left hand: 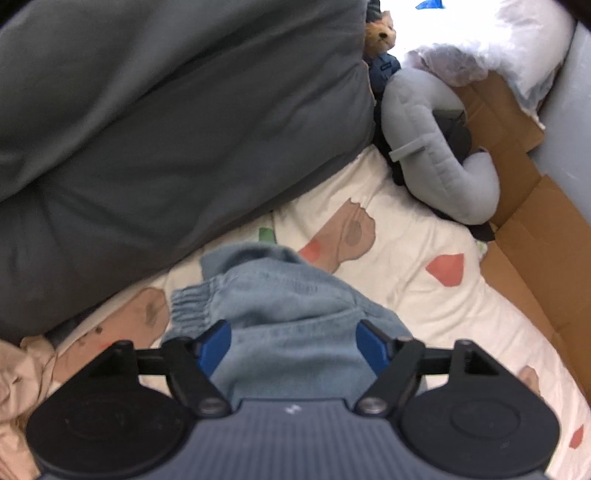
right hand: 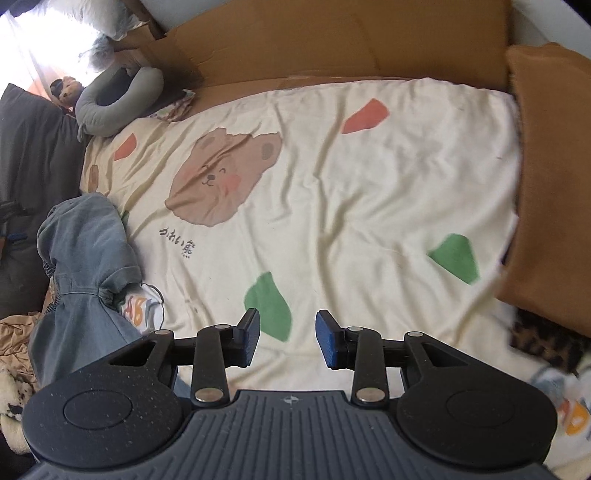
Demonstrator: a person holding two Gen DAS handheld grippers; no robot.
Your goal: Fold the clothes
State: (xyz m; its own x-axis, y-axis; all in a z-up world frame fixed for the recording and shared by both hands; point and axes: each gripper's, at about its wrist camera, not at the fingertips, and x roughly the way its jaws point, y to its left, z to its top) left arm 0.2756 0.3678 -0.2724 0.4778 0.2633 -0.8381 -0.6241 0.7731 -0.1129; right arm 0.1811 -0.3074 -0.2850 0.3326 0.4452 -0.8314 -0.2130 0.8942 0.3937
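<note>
Item one, our left gripper (left hand: 293,345): jaws spread wide, blue pads standing either side of the light-blue denim garment (left hand: 280,295) without pressing it, so we list it as open and holding nothing. Item two, our right gripper (right hand: 287,341): jaws parted, nothing between them, poised over a bare stretch of the cream bear-print bedsheet (right hand: 369,184) near a green patch. Item three, the denim garment (right hand: 85,251) itself: it lies crumpled at the left edge of the sheet, just beside the dark grey duvet (left hand: 166,129), with a ribbed elastic cuff (left hand: 188,306) turned up toward the left gripper and a printed white cloth (right hand: 142,306) showing beside its gathered part. We judge it soft but fairly heavy for cloth, limp enough to sag when lifted, with thick seams and little slip. We would take hold at the cuff or a hem edge, where the fabric is doubled and firm, and draw it onto the open sheet for spreading. Surroundings: a grey neck pillow (left hand: 436,140) and a small plush toy (left hand: 382,35) at the far end, flattened cardboard (right hand: 332,40) along the wall, an orange-brown cushion (right hand: 550,166) at the right, tan cloth (left hand: 22,376) at the near left.
</note>
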